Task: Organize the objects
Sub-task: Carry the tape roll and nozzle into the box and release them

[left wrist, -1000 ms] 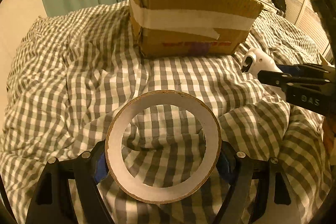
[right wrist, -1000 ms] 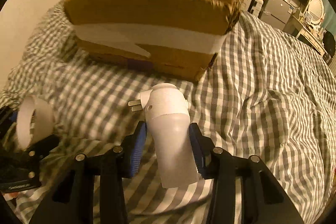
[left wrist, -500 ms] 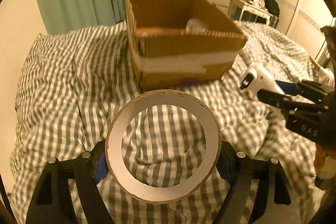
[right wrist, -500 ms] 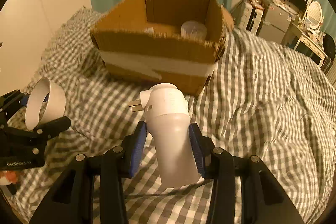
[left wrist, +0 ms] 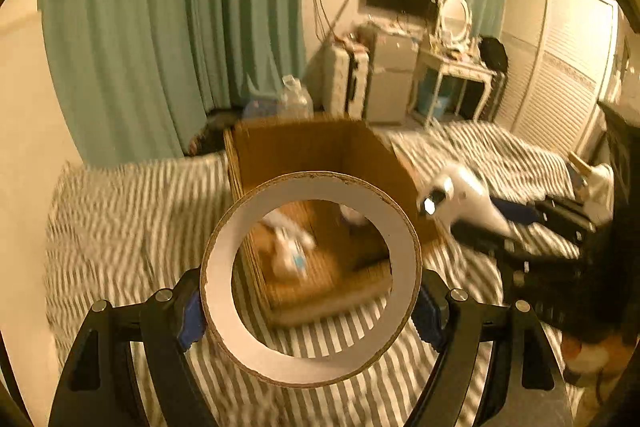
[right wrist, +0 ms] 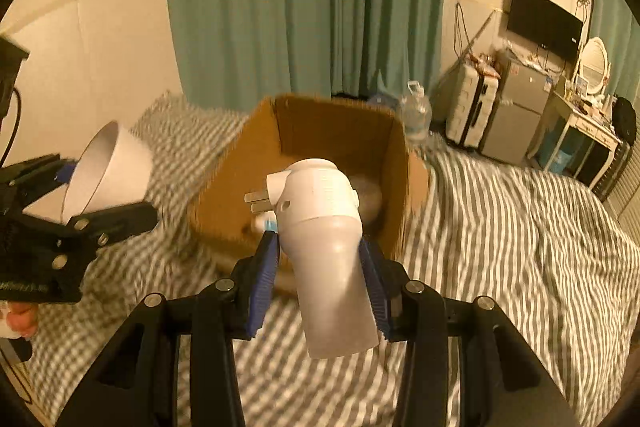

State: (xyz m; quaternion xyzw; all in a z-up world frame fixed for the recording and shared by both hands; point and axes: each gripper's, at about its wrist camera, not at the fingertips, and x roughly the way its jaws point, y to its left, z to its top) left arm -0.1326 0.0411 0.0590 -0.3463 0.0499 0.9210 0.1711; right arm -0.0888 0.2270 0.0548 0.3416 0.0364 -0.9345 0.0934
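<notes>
- the left gripper (left wrist: 310, 311) pinches a wide white cardboard tape ring (left wrist: 311, 277) by its outer wall, low in the centre of the left wrist frame, with the ring's open face turned to the camera.
- the right gripper (right wrist: 320, 279) is pressed onto the grey neck of a white plastic plug-in device with two metal prongs (right wrist: 320, 227), which stands up in the centre of the right wrist frame with its prongs pointing to the frame's left.
- both loads hang in the air above the grey-and-white checked bedcover (right wrist: 520, 247), neither touching it.
- the open brown cardboard box (right wrist: 320, 131) sits mid-frame just beyond both tools; blurred pale items lie on its floor, too smeared to name.
- risk: the ring is held only across its curved wall, so a tilt or jolt could let it roll out of the pads and fall short of the box.
- risk: the device's neck looks tapered, so it could slip through the pads if the squeeze eases before it is over the opening.
- risk: the two tools are near each other and seem headed for the same opening, so they could knock together at the rim.
- risk: a drop onto the soft, rumpled cover could send the ring rolling off.
</notes>
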